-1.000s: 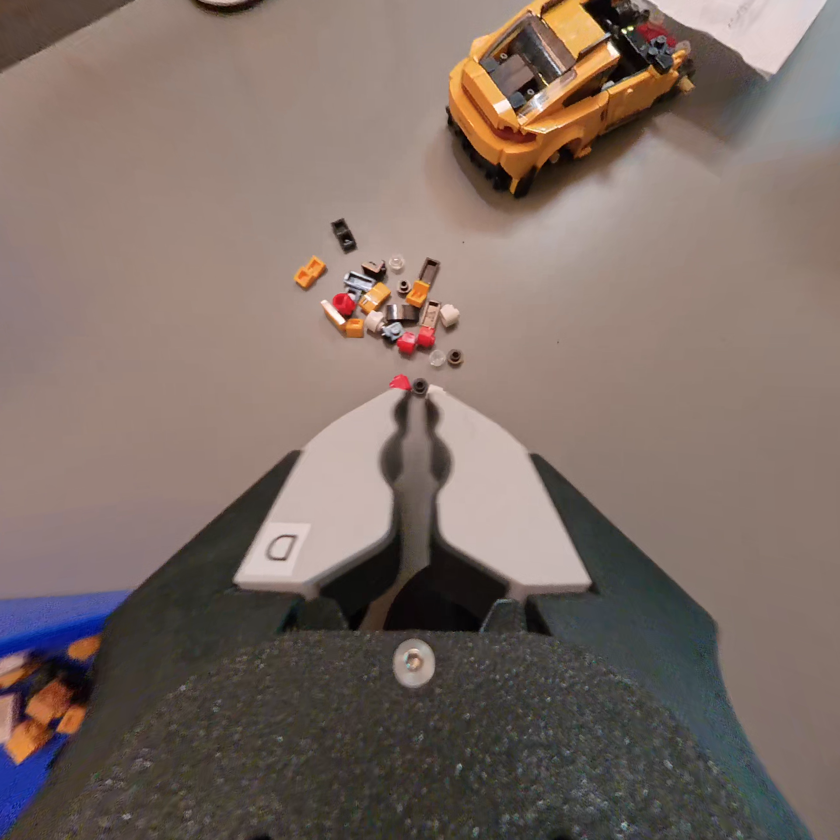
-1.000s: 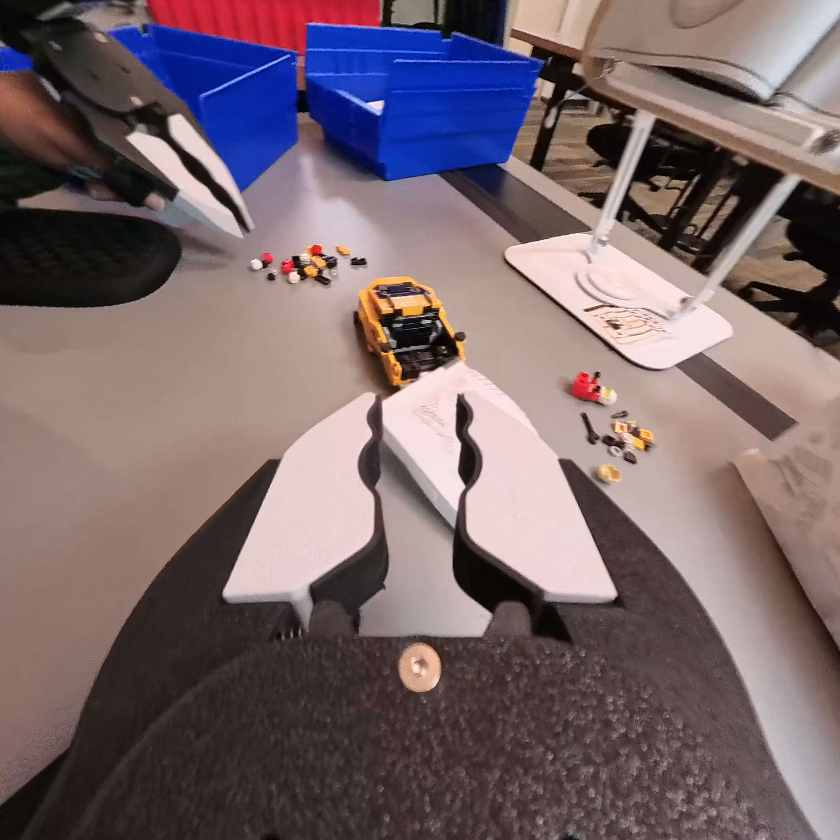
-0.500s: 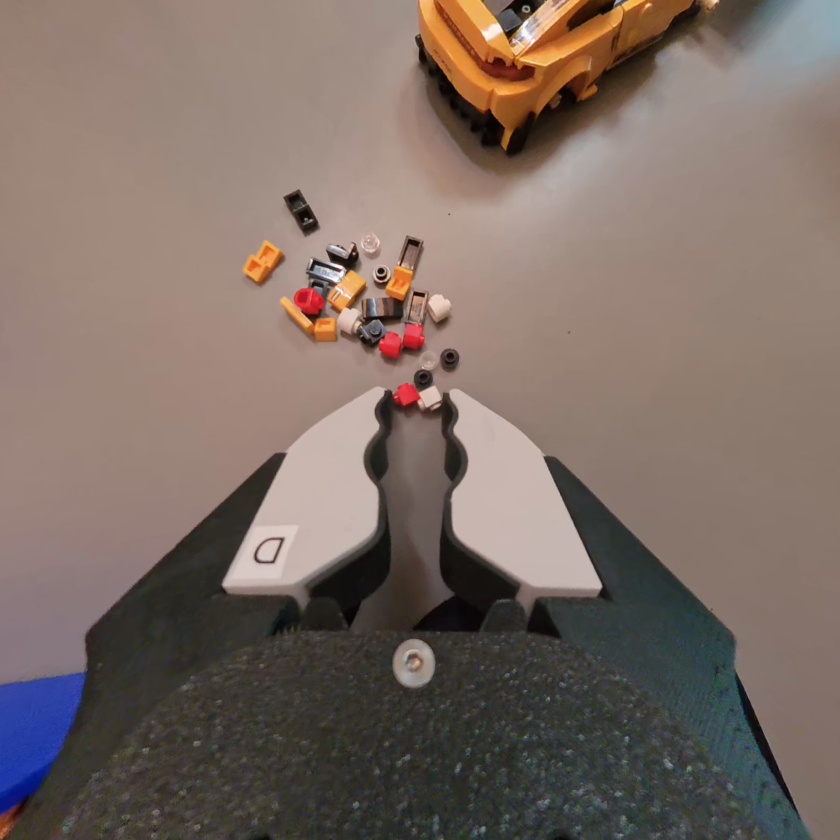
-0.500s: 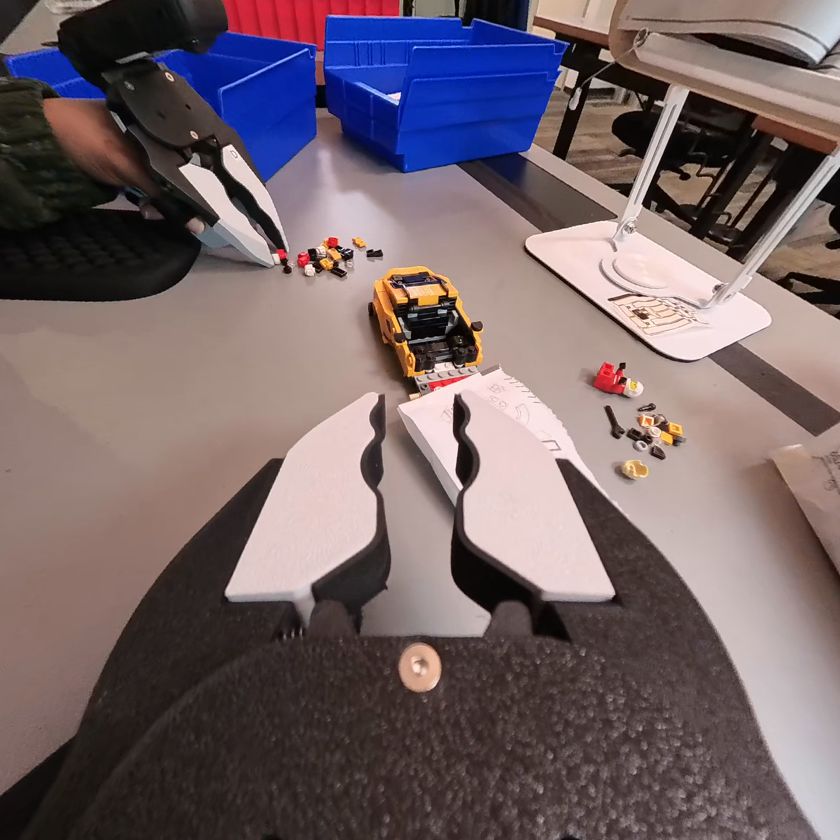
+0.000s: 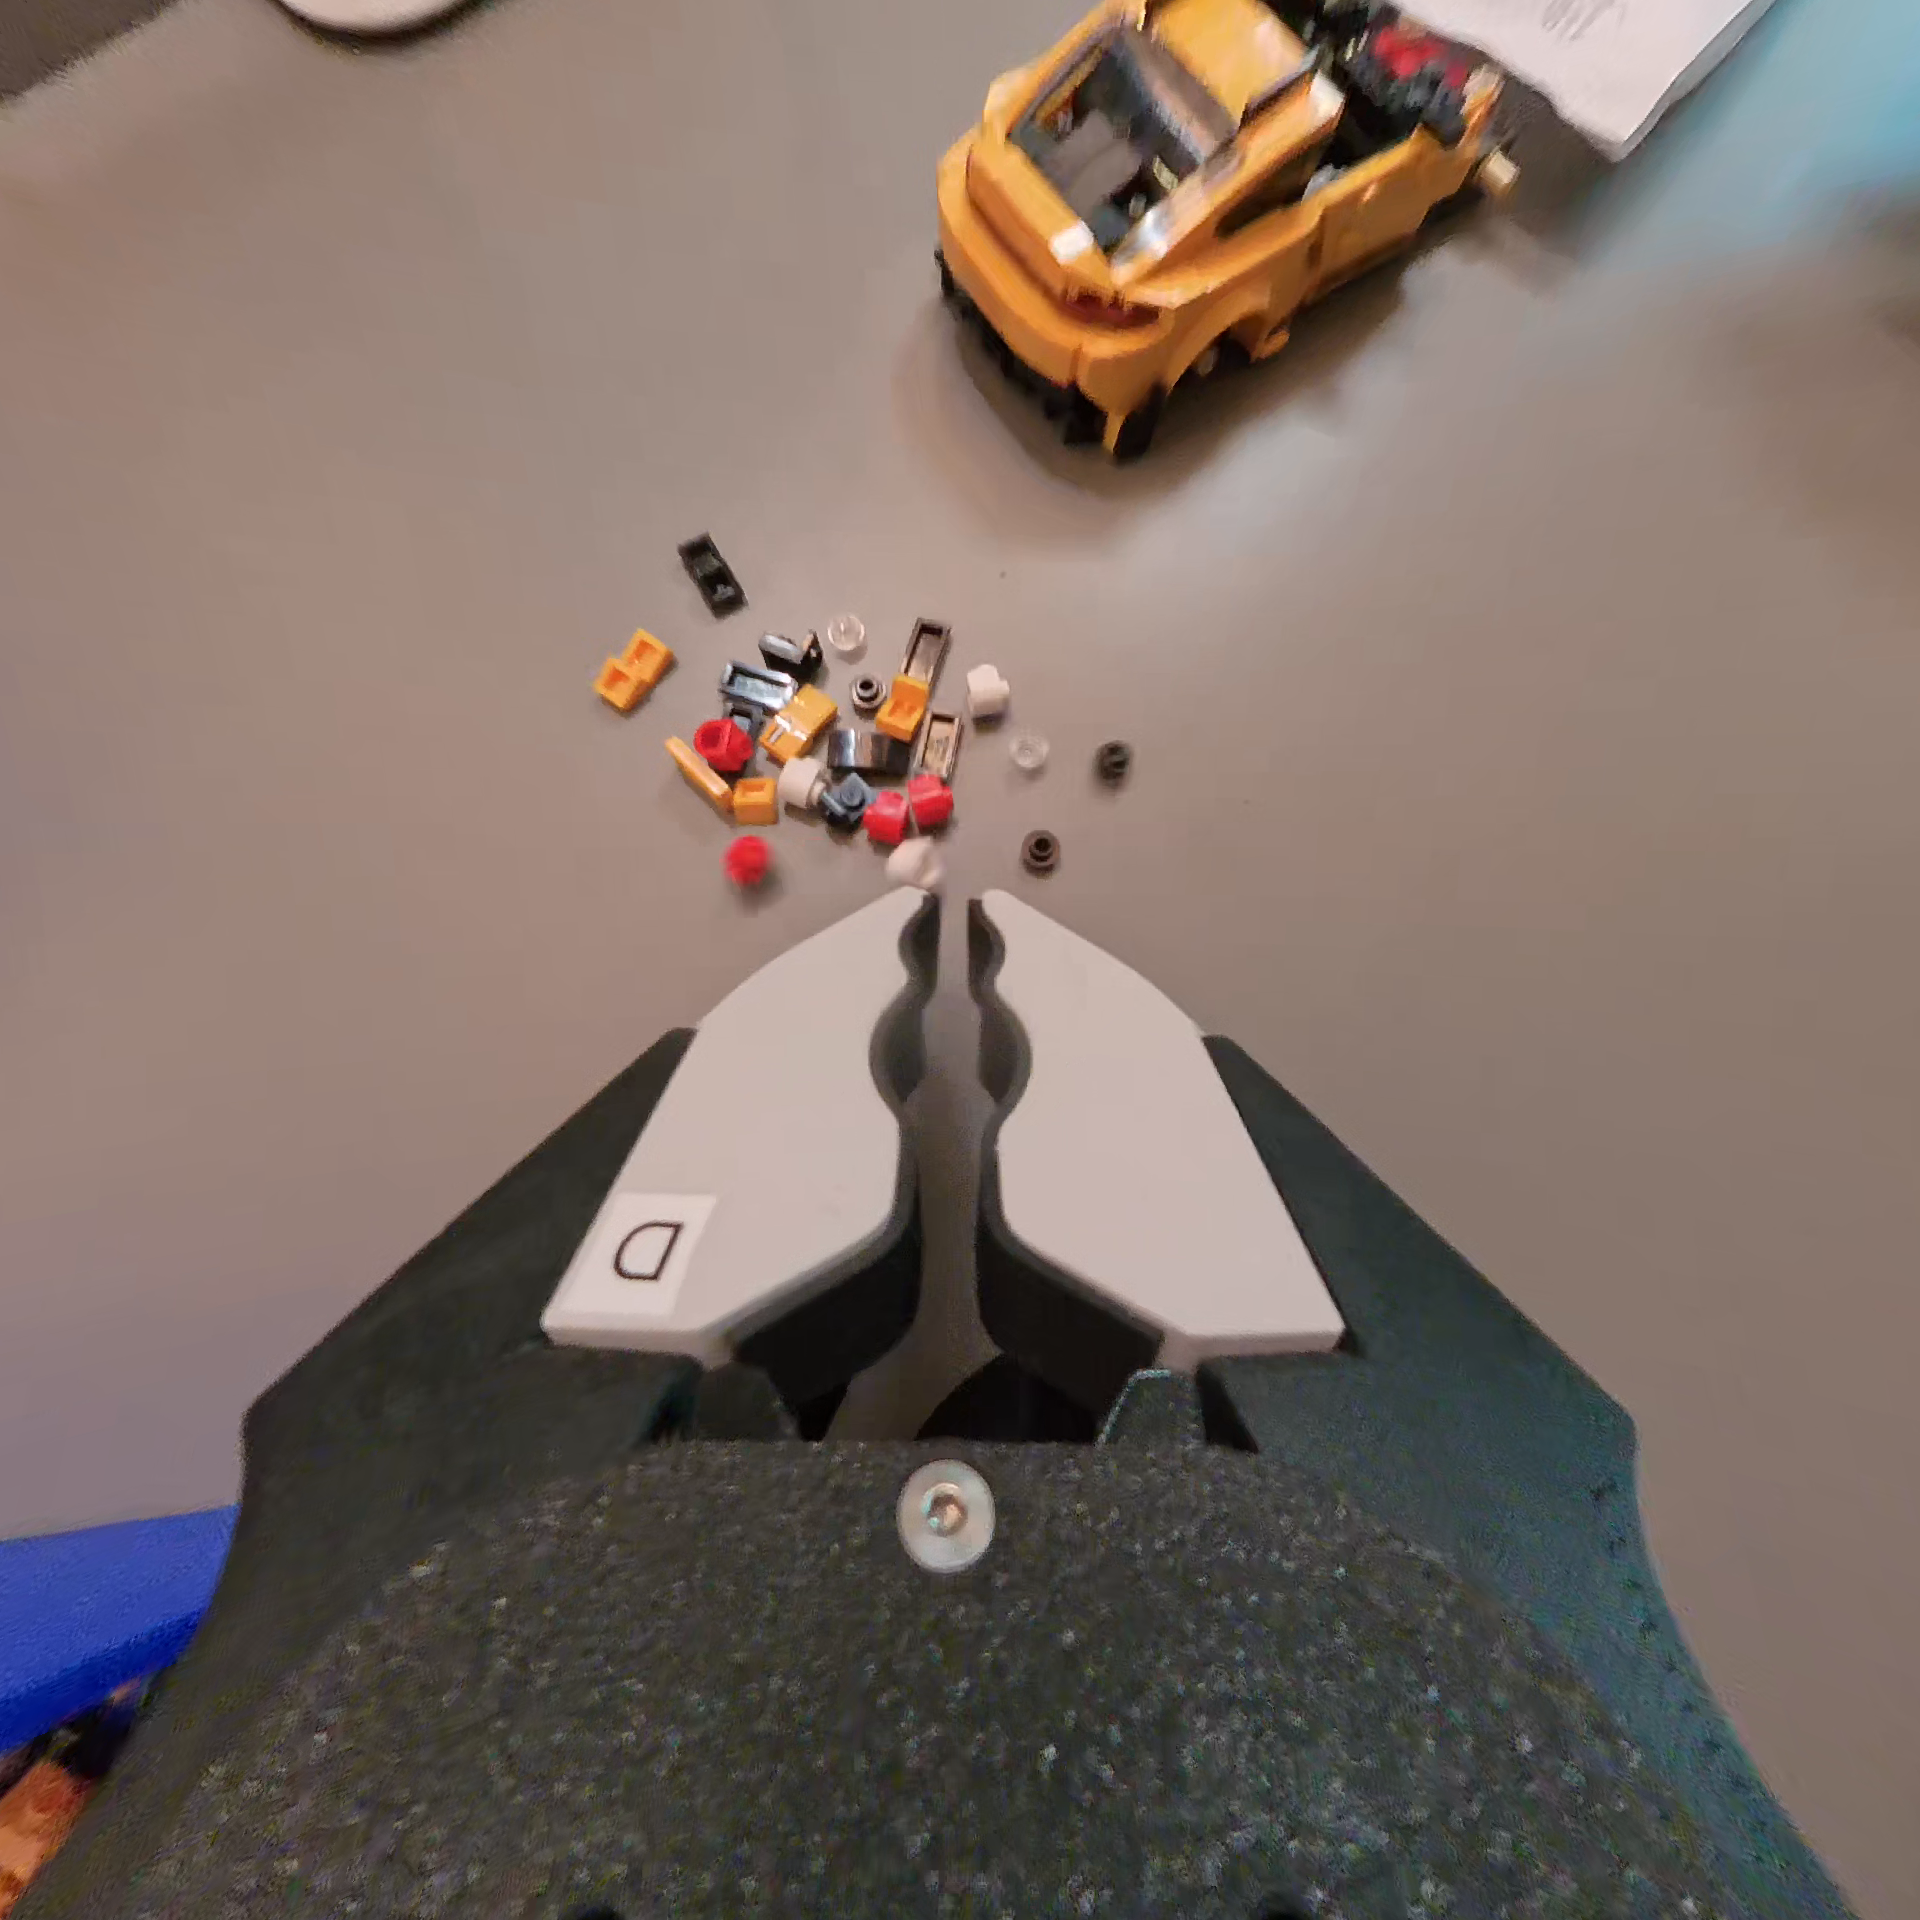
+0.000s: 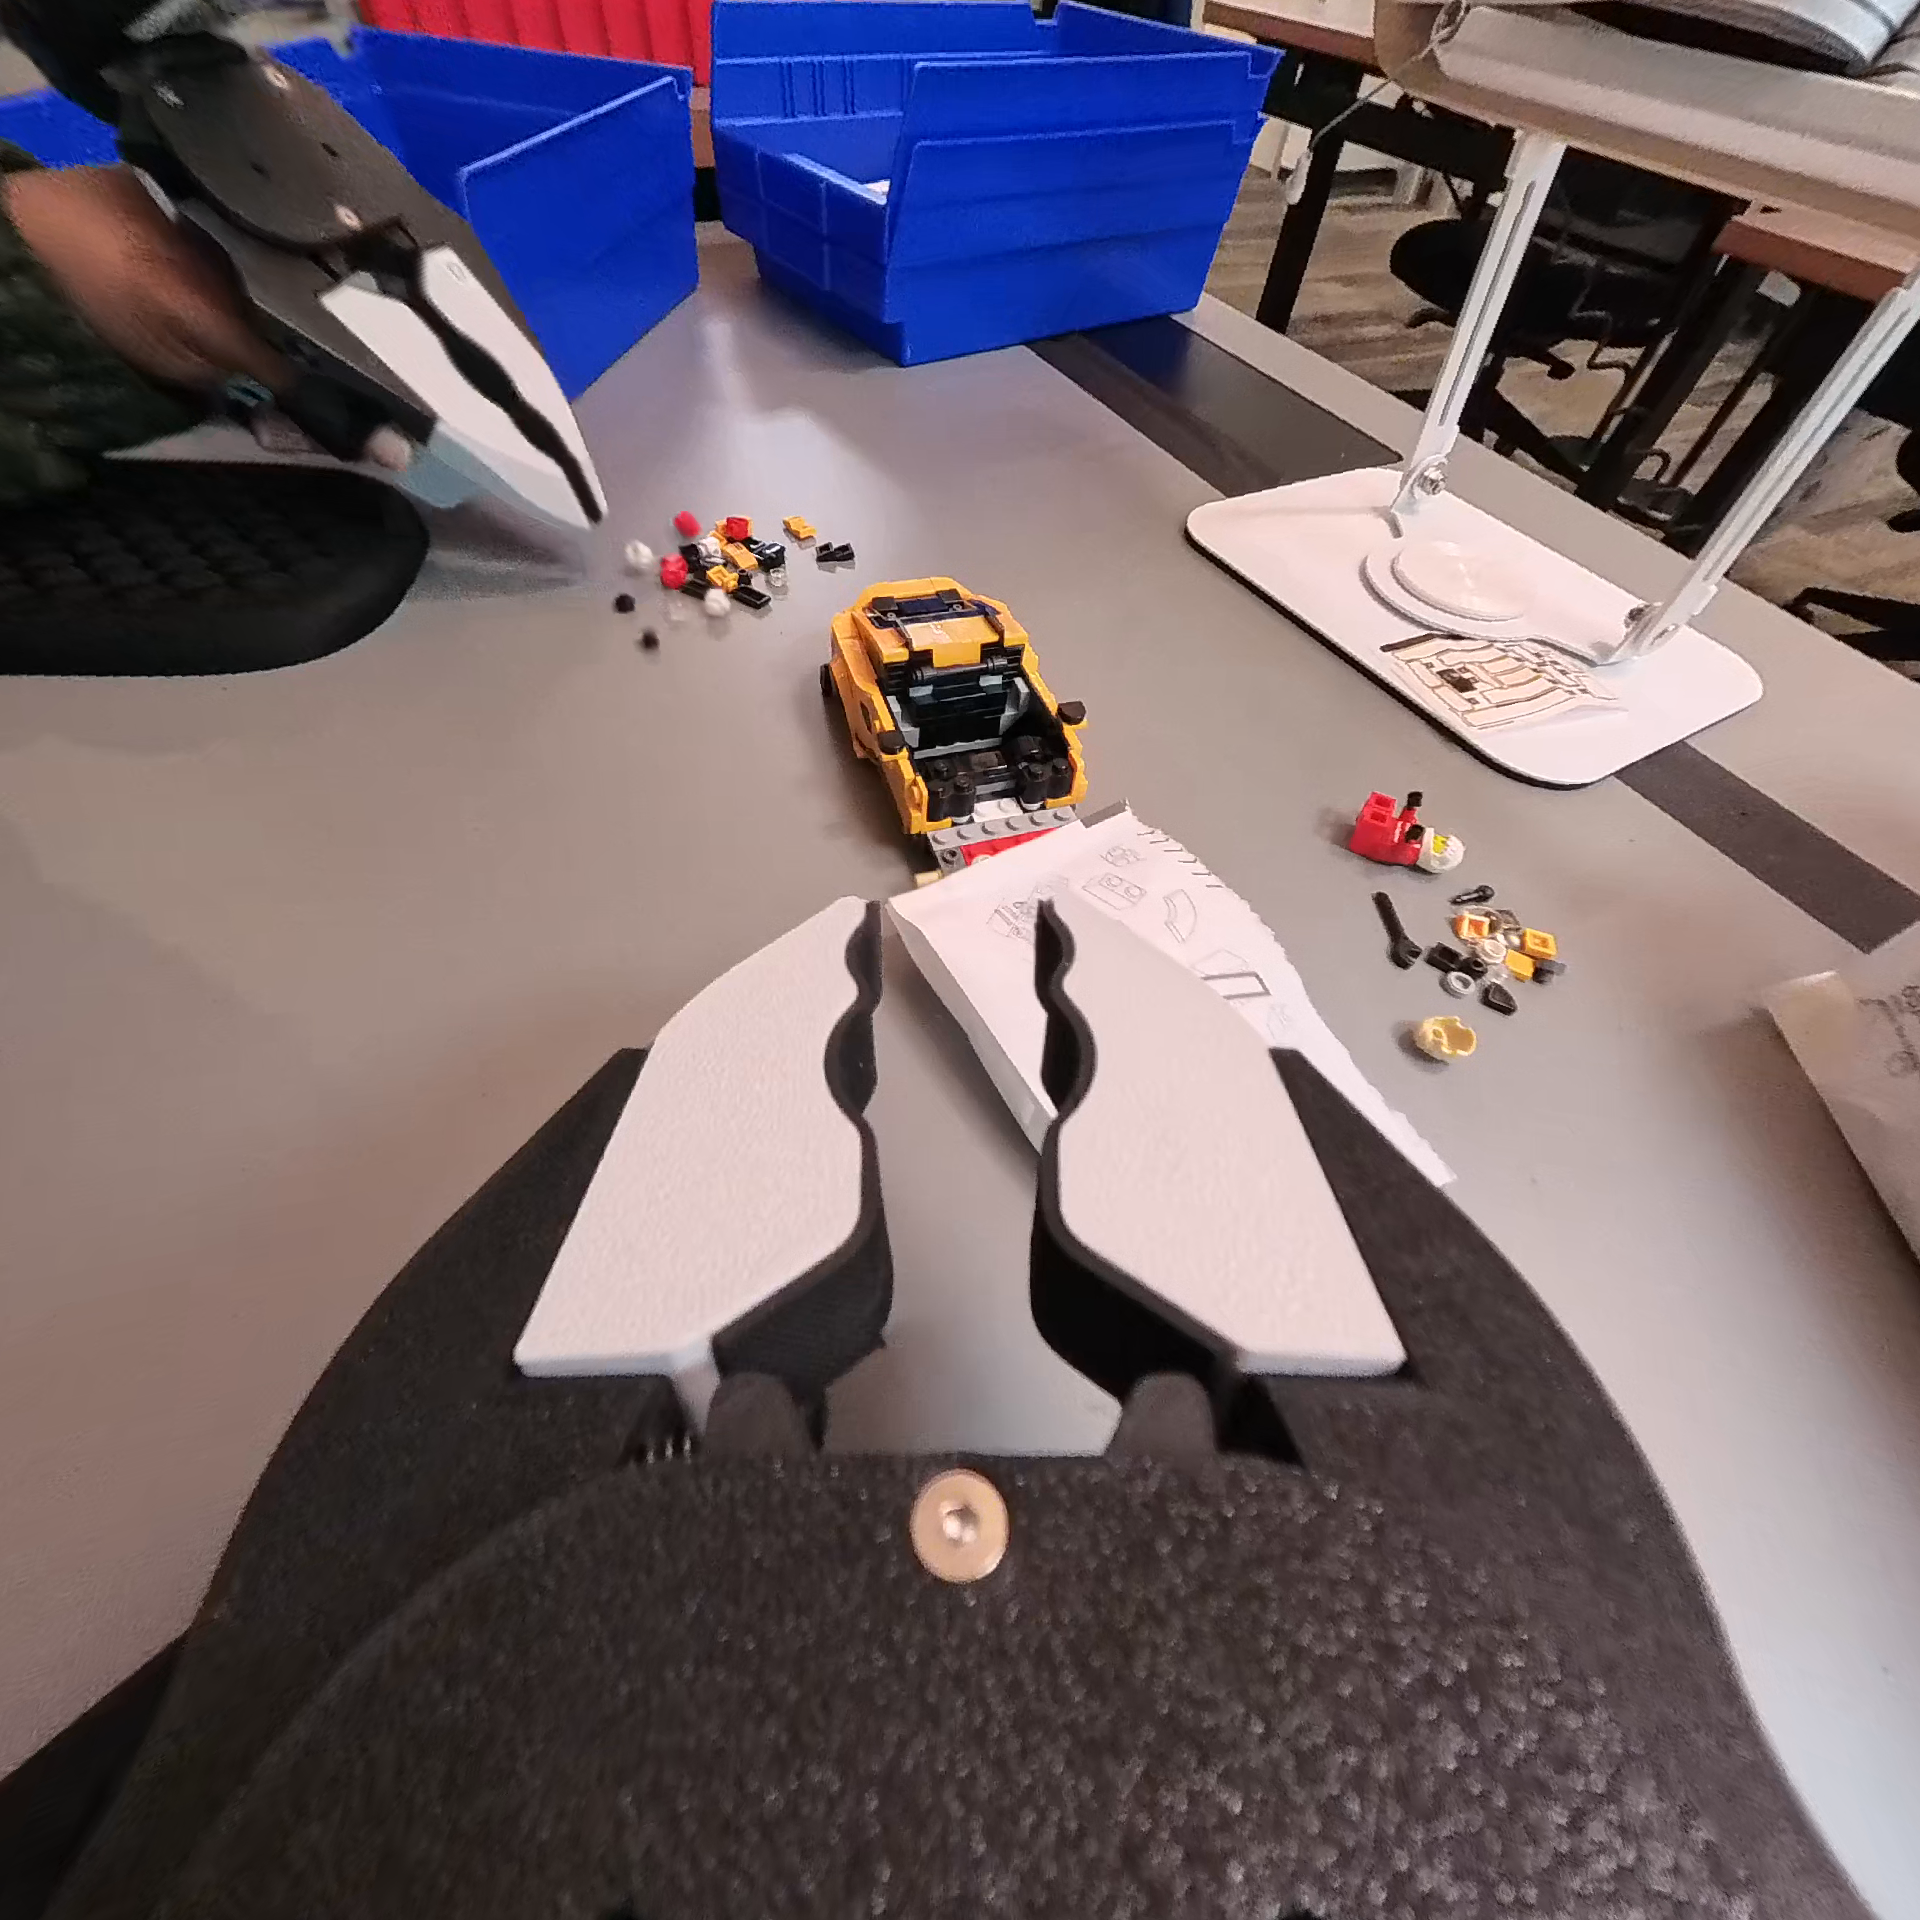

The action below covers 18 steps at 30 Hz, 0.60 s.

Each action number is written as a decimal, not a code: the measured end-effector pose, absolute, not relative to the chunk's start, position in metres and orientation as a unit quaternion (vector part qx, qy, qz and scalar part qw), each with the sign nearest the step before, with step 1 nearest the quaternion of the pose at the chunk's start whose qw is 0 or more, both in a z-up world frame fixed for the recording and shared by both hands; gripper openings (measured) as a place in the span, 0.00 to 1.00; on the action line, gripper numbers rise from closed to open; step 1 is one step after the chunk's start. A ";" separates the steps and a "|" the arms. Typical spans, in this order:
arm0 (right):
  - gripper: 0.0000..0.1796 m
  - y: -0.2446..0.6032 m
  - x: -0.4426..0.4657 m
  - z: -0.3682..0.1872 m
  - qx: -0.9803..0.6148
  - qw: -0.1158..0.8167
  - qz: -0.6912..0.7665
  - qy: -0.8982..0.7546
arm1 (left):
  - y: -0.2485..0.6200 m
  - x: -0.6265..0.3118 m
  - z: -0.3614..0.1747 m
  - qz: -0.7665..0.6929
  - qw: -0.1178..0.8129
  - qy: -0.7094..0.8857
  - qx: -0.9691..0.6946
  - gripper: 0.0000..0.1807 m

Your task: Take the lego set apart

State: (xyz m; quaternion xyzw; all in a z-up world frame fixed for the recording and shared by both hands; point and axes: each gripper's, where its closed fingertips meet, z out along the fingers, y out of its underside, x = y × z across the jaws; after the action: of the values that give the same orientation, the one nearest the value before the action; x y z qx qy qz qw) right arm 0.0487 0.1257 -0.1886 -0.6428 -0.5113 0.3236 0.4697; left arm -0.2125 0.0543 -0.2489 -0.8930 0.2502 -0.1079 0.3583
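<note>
A yellow lego car [image 5: 1195,208] with its front stripped open stands on the grey table [image 5: 312,416]; it also shows in the right wrist view [image 6: 956,686]. A pile of small loose pieces [image 5: 821,727] lies left of it [image 6: 717,566]. My left gripper [image 5: 951,904] is empty, its tips nearly together, just short of a white piece [image 5: 914,860] at the pile's near edge; it also shows in the right wrist view [image 6: 592,509]. My right gripper [image 6: 956,914] is open and empty over a paper sheet [image 6: 1143,935], short of the car's front.
A second small pile [image 6: 1486,951], a red piece [image 6: 1397,831] and a tan piece [image 6: 1444,1039] lie right of the sheet. Blue bins [image 6: 987,177] stand at the back, another by the left gripper [image 5: 94,1600]. A white lamp base [image 6: 1455,603] is at right, a black mesh pad [image 6: 187,561] at left. The grippers' ends are close to 30 cm from one another. The right tips stand about 15 cm off the tan piece [image 6: 1444,1039].
My left gripper came down to the pile, opened, left a red and a white piece there, then drew back and closed. Some black round pieces lie farther right. The right gripper hardly moved.
</note>
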 end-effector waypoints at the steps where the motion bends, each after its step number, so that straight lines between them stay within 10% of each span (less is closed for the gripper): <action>1: 0.16 0.126 0.049 -0.189 -0.643 0.470 0.324 -0.510 | 0.053 -0.213 -0.243 -0.107 0.365 0.248 -0.891 0.04; 9: 0.15 0.125 0.049 -0.188 -0.641 0.471 0.326 -0.512 | 0.043 -0.224 -0.231 -0.090 0.384 0.229 -0.890 0.00; 18: 0.15 0.123 0.049 -0.187 -0.638 0.472 0.323 -0.515 | 0.037 -0.221 -0.243 -0.094 0.365 0.234 -0.896 0.18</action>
State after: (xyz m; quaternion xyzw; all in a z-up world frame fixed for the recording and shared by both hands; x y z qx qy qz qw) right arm 0.0485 0.1228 -0.1869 -0.6383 -0.5151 0.3234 0.4719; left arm -0.2210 0.0366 -0.2428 -0.8964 0.2342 -0.0939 0.3645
